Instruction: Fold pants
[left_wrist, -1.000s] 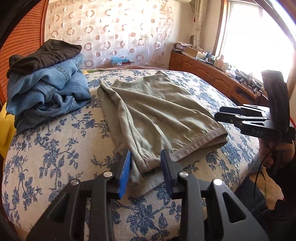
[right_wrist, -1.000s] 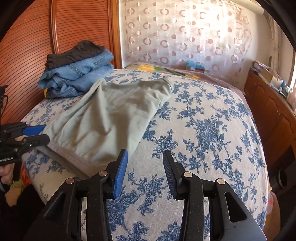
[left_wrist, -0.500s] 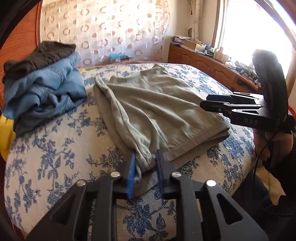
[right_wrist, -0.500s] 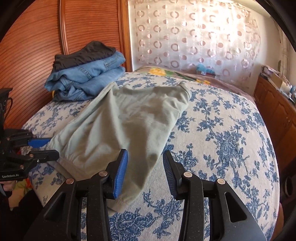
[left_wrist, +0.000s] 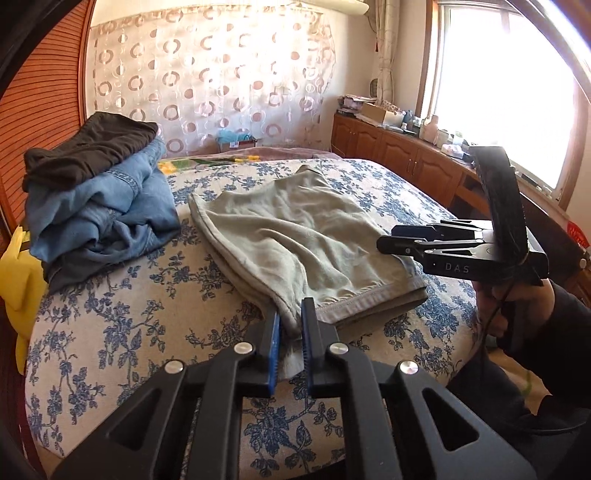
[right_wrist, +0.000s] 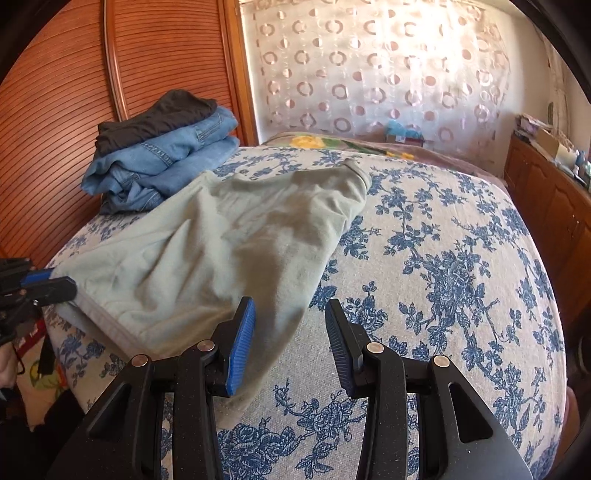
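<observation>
Olive-green pants (left_wrist: 295, 229) lie flat on the flowered bed (left_wrist: 129, 314), hem end towards me. My left gripper (left_wrist: 290, 321) has its blue pads (left_wrist: 274, 332) on the near left corner of the hem; its jaws are closing with the cloth pinched between them. In the right wrist view the same pants (right_wrist: 221, 251) stretch away to the left. My right gripper (right_wrist: 290, 306) hovers open just over their near right edge, gripping nothing. From the side, the right gripper (left_wrist: 384, 240) shows over the hem's right corner, and the left gripper (right_wrist: 48, 284) shows at the hem's left corner.
A stack of folded blue jeans with a dark garment on top (left_wrist: 103, 206) (right_wrist: 166, 155) sits at the bed's far left by a slatted wooden wall (right_wrist: 55, 92). Wooden cabinets (left_wrist: 406, 158) run along the right under a window. A person's dark sleeve (left_wrist: 561, 317) holds the right gripper.
The left jaws have drawn together onto the pants' near corner and lifted a little. The right gripper has shifted left over the pants' other near edge, its jaws as wide as before.
</observation>
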